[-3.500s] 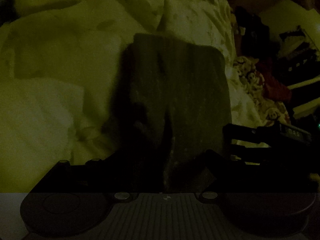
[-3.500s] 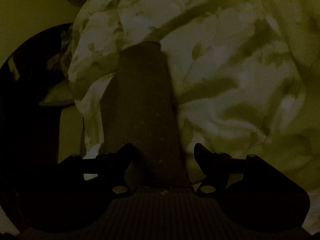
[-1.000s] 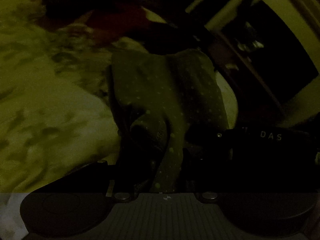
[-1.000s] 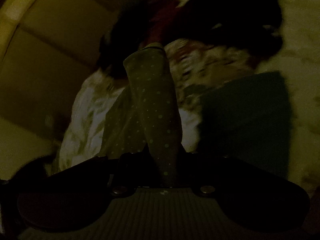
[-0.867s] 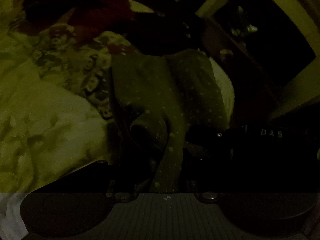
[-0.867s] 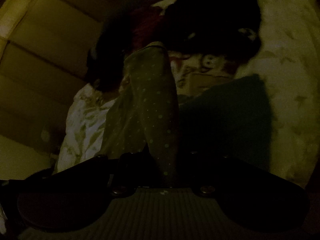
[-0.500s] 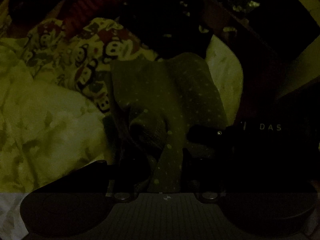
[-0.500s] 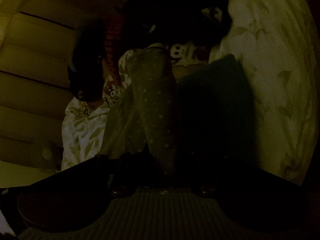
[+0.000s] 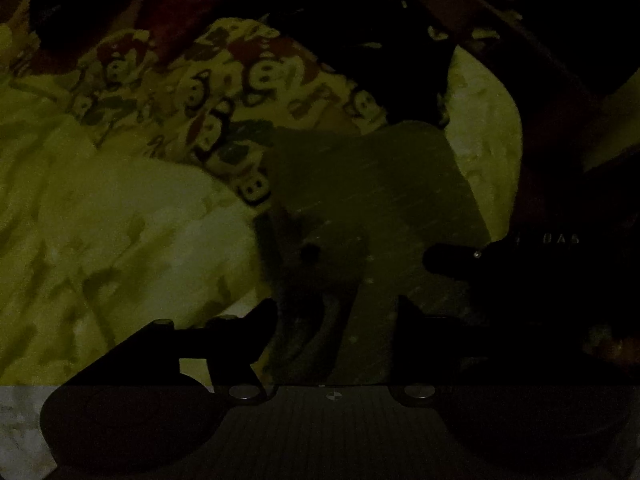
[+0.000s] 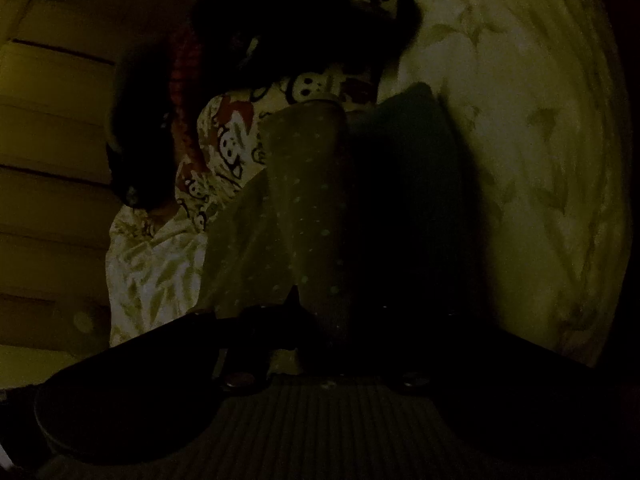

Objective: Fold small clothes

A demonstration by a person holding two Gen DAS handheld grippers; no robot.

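Observation:
The scene is very dark. A small dark polka-dot garment (image 9: 372,208) lies on the pale patterned bedding (image 9: 120,220). My left gripper (image 9: 336,312) is open, its fingers spread on either side of the garment's near edge. In the right wrist view the same garment (image 10: 304,200) rises from my right gripper (image 10: 332,320), which is shut on its near end. The right gripper also shows in the left wrist view (image 9: 452,258), at the garment's right edge.
A cartoon-monkey print cloth (image 9: 224,92) lies just beyond the garment, also in the right wrist view (image 10: 236,136). Dark and red clothes (image 9: 168,12) are piled behind it. A dark folded piece (image 10: 416,184) lies right of the garment. Wooden furniture (image 10: 52,120) stands at left.
My left gripper has opened and let go of the garment, which has dropped flat onto the bed. The right gripper still holds its end and has moved closer to the clothes pile.

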